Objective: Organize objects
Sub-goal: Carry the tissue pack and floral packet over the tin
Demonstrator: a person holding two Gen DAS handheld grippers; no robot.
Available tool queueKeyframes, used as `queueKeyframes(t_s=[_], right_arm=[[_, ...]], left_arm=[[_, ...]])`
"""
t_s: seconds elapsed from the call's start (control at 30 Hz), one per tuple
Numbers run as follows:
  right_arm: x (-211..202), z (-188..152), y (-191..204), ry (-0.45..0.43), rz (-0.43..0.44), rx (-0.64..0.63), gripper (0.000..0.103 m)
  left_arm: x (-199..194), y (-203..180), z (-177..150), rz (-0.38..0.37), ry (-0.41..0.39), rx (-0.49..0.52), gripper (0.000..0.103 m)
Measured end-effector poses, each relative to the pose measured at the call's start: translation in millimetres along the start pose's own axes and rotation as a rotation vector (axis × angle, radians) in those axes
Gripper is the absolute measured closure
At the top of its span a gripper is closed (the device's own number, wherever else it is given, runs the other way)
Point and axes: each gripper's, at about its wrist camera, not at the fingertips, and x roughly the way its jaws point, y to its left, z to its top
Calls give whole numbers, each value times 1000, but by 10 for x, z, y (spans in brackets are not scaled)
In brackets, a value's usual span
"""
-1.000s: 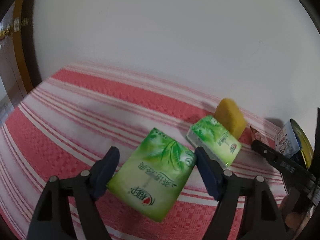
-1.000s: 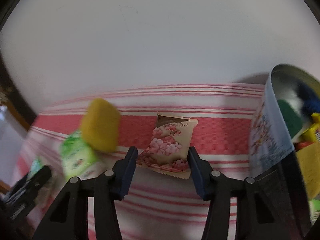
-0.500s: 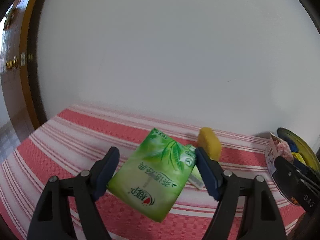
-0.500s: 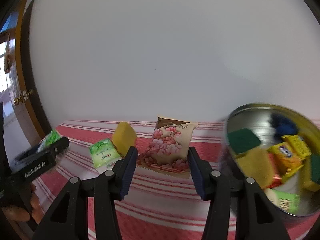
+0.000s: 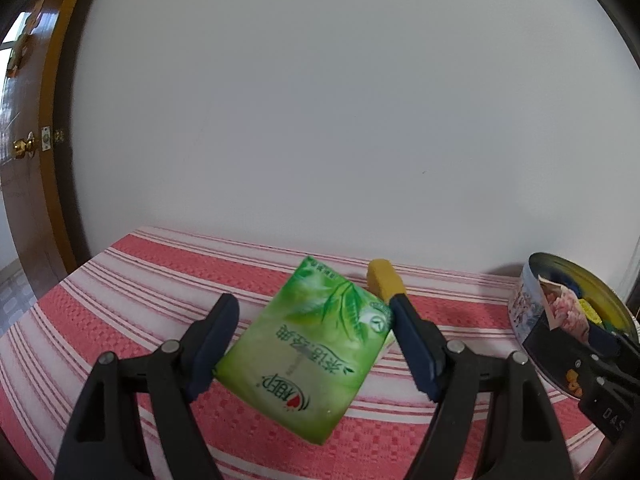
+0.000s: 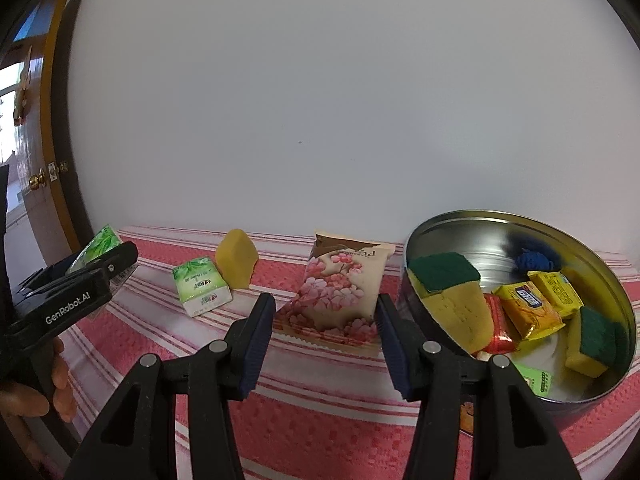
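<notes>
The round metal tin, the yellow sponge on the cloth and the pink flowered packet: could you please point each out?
round metal tin [image 6: 520,216], right wrist view, far rim.
yellow sponge [image 6: 237,260], right wrist view, front face.
pink flowered packet [image 6: 340,292], right wrist view, printed front.

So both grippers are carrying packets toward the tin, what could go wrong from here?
1. The round tin already holds sponges and snack packs, so the pink flowered packet in the right gripper may land on the pile and slide out.
2. The green tissue pack sits skewed in the left gripper, held near its corners, so it might twist loose.
3. Both grippers heading for one tin could collide.
</notes>
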Motion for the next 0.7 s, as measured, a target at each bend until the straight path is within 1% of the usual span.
queueKeyframes(t_s=[0.1,0.2,0.27,0.43,0.5,0.7], right_arm=[[-76,-59,7,-4,-4,-1,49],[-123,-79,-23,1,-3,-3,49],[-93,-108,-98,-2,-1,-4,49],[-260,-119,-158,-29,2,-14,49],[-231,-139,-271,-34,2,-22,49],[-324,-151,-466,-52,-8,-22,49]], left_arm=[[-102,-5,-39,-1,-7,-19,25],[-172,-15,-75,16,-12,-33,25],[-214,-35,-92,28,-17,-33,25],[-347,-127,-146,62,-33,-20,25],[-386,-178,-162,74,-36,-16,25],[-461,-341,-190,63,-24,-20,25]])
